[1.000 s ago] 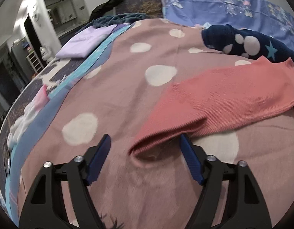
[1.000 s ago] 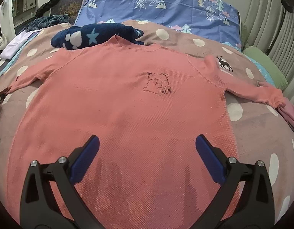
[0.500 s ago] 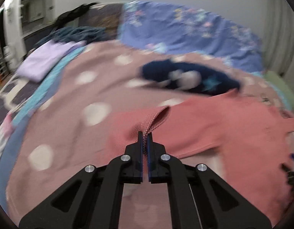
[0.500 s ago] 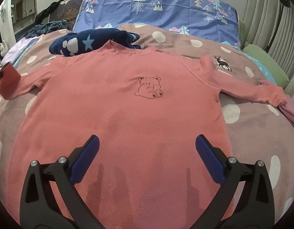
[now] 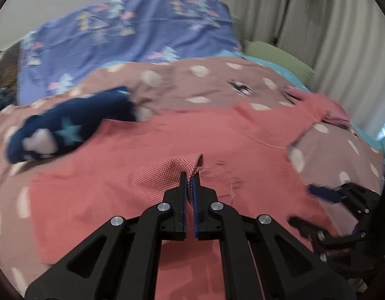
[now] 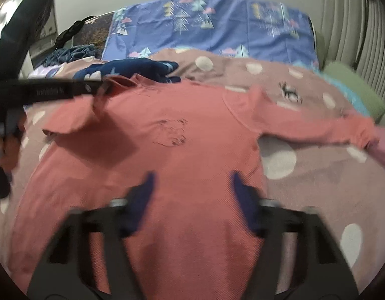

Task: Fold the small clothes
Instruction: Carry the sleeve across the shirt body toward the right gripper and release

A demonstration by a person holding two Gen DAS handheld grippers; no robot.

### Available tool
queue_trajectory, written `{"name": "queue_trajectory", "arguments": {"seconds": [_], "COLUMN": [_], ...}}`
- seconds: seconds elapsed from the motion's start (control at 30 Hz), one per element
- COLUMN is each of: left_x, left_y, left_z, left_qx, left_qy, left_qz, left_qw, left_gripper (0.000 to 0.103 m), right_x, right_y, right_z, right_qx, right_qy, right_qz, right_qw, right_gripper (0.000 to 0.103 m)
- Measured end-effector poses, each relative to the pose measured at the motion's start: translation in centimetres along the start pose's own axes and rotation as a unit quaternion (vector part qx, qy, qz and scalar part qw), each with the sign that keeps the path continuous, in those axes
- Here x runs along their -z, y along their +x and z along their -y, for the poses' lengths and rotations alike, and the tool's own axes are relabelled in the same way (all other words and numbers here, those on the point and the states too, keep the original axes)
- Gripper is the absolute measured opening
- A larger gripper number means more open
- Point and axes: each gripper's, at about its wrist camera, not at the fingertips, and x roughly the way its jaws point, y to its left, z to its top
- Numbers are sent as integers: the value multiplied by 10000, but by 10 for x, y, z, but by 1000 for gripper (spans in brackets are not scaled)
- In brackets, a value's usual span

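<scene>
One coral-pink knit long-sleeved top with a small bear outline on its chest [image 6: 167,155] lies face up on the brown duvet with white dots [image 6: 305,165]. One of its sleeves is folded in over the body; the other lies stretched out flat toward the curtain side. The left gripper [image 5: 190,182] is clamped on that folded sleeve's cuff [image 5: 192,165], held up above the chest and angled downward. The right gripper [image 6: 192,195] hovers over the top's lower body, its jaws closing with nothing pinched between them. One navy fleece garment with stars [image 5: 62,127] sits beside the collar. Only the right wrist view shows the bear drawing clearly and a lilac folded cloth [image 6: 46,71] far off.
</scene>
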Motion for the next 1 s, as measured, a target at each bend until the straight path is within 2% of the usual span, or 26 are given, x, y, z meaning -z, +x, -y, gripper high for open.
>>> {"name": "queue_trajectory", "arguments": {"seconds": [0.03, 0.07, 0.2, 0.33, 0.4, 0.43, 0.47, 0.53, 0.6, 0.63, 0.67, 0.73, 0.8, 0.9, 1.0], "left_x": [2, 9, 36, 50, 50, 51, 51, 52, 52, 51, 50, 45, 34, 11, -9], "left_y": [6, 12, 38, 41, 39, 38, 37, 37, 38, 39, 39, 35, 23, 12, 14], "left_z": [7, 13, 16, 3, 1, 0, 0, 0, -1, -1, -2, -1, 4, 19, 40], "left_qx": [20, 16, 56, 152, 165, 174, 178, 189, 212, 237, 262, 327, 466, 650, 737], "left_qy": [57, 123, -5, -338, -381, -390, -389, -378, -406, -443, -491, -571, -636, -575, -395], "left_qz": [-54, -134, -548, -576, -559, -558, -562, -568, -571, -570, -543, -399, -9, 415, 581], "left_qw": [10000, 9998, 9985, 9977, 9976, 9975, 9975, 9975, 9973, 9971, 9970, 9970, 9969, 9954, 9948], "left_gripper": [6, 6, 5, 5, 6, 6, 6, 6, 6, 5, 5, 4, 4, 3, 4], "right_x": [-2, -3, -20, -47, -55, -57, -58, -60, -62, -64, -66, -79, -100, -131, -152], "right_y": [6, 11, 39, 75, 91, 101, 110, 123, 133, 137, 138, 131, 111, 88, 75], "right_z": [11, 20, 40, 30, 23, 19, 17, 12, 5, 0, -6, -11, -10, -1, 13], "right_qx": [-203, -432, -1469, -2200, -2434, -2546, -2630, -2787, -2880, -2885, -2849, -2592, -2461, -2199, -1763], "right_qy": [248, 495, 1217, 1460, 1643, 1828, 2013, 2235, 2317, 2291, 2148, 1838, 1540, 1191, 967], "right_qz": [-152, -268, -653, -1118, -1336, -1492, -1619, -1801, -1898, -1923, -1923, -1653, -1146, -597, -164], "right_qw": [9994, 9975, 9795, 9580, 9465, 9378, 9296, 9165, 9096, 9096, 9142, 9336, 9500, 9664, 9794], "right_gripper": [19, 15, 14, 21, 33, 43, 46, 47, 45, 23, 6, 6, 6, 6, 6]}}
